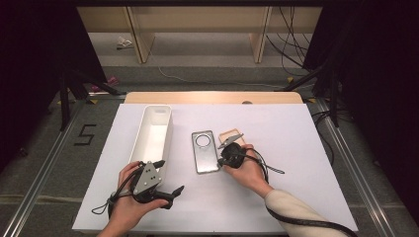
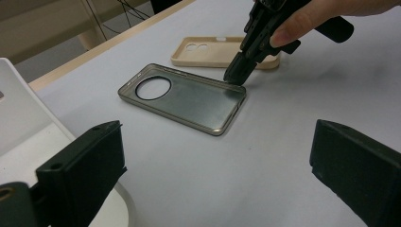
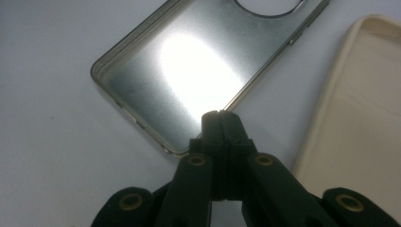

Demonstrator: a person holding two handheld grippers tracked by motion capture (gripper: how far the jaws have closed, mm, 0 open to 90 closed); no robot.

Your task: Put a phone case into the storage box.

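Two cases | right gripper point(image 3: 221, 113) fingers clenched on grey case point(image 3: 189, 71) rim | left gripper point(image 2: 213, 175) fingers released | floor mark "5" point(image 1: 85, 134)

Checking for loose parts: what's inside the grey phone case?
The grey phone case lies open side up, bare inside. The right gripper is shut on its rim, hiding that corner.

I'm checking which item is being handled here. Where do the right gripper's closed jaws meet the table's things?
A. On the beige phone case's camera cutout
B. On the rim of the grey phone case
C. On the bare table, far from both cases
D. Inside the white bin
B: the right gripper has its shut jaws at the edge of the grey phone case, with the beige phone case lying apart behind it.
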